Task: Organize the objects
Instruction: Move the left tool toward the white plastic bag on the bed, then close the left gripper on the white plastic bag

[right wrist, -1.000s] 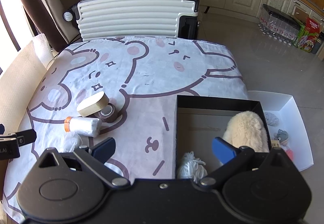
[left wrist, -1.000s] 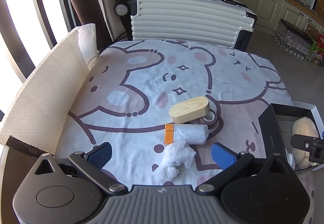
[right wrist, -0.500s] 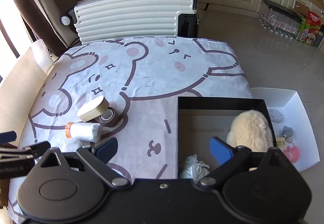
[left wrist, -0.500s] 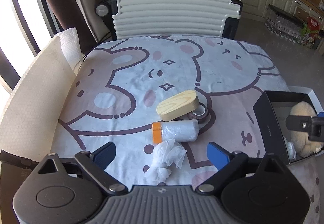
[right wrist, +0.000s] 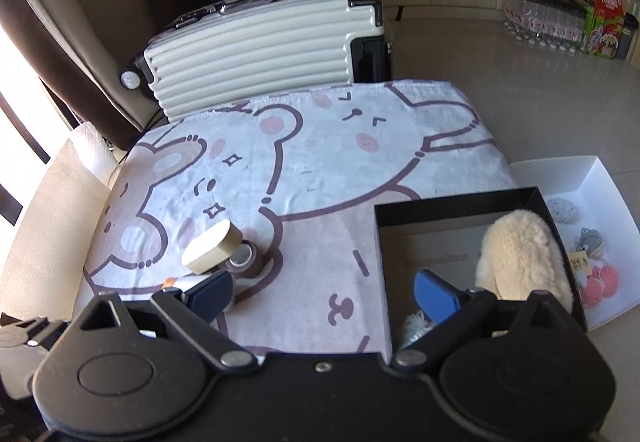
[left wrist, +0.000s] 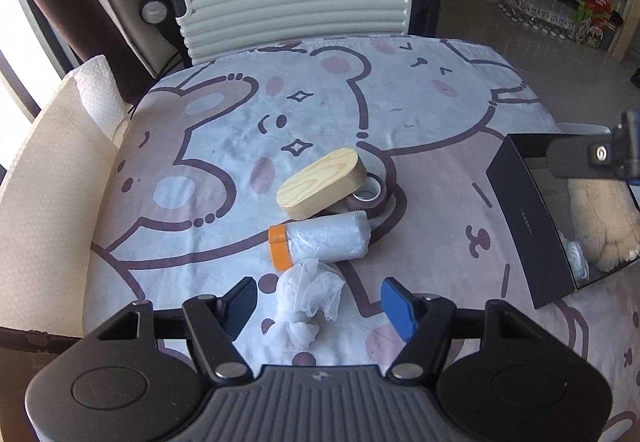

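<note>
Crumpled white tissue [left wrist: 306, 296] is lying between my left gripper [left wrist: 318, 300] fingers, spread wide, gripping nothing | orange-capped roll [left wrist: 320, 240], wooden box [left wrist: 322, 188], tape ring [left wrist: 370, 196] are crowding just beyond | my right gripper [right wrist: 324, 292] is hanging wide, empty, over black box [right wrist: 456, 204] edge | bear cloth [left wrist: 320, 102] is lying bare beyond.

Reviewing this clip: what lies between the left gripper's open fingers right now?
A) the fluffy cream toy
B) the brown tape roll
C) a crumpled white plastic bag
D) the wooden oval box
C: the crumpled white plastic bag lies on the cloth between the left gripper fingers, not yet gripped.
</note>
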`<state>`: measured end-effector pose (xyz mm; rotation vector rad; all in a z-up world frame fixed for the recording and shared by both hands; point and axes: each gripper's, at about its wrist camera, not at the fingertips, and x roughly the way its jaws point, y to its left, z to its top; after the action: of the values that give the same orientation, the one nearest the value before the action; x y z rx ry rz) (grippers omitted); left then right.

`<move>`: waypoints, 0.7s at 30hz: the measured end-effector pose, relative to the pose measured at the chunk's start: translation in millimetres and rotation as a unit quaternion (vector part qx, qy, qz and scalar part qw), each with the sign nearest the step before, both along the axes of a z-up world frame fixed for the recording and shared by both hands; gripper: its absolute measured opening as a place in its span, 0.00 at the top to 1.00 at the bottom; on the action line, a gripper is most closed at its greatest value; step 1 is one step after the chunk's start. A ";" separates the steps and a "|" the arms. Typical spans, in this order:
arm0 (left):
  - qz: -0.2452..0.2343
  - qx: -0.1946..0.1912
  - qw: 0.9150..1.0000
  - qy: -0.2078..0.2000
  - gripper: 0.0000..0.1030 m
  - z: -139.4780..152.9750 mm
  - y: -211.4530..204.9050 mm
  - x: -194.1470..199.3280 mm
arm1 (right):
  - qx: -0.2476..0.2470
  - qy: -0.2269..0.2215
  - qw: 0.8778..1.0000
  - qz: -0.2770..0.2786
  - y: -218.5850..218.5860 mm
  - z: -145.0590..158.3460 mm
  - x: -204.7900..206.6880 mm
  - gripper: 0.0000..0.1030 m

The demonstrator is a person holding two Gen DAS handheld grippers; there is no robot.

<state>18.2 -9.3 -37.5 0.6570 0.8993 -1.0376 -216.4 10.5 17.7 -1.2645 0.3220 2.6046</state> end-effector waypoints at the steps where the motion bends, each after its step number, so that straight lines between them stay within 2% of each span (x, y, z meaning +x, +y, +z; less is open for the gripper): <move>1: -0.003 0.004 1.000 0.000 0.37 -3.2 -2.3 0.3 | -0.002 0.003 1.000 -0.002 -1.2 0.5 -2.4 0.04; 5: -0.019 0.017 1.000 0.006 0.41 -15.6 -10.5 2.6 | -0.028 0.011 0.999 -0.012 -5.0 -2.9 -14.0 0.04; 10: -0.039 0.036 0.999 0.010 0.45 -32.0 -17.5 9.2 | -0.038 -0.002 0.999 -0.003 -18.8 -17.8 -36.5 0.04; 16: -0.057 0.060 0.996 0.032 0.45 -53.9 -23.1 18.2 | -0.041 -0.019 0.998 0.031 -35.7 -38.1 -60.7 0.04; 21: -0.059 0.081 0.994 0.042 0.45 -71.2 -26.4 23.0 | -0.056 -0.034 0.997 0.030 -37.8 -54.2 -72.4 0.04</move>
<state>41.2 -35.6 -108.7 0.8148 1.0354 -1.1119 -288.8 -27.2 -36.5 -1.4162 0.4293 2.6180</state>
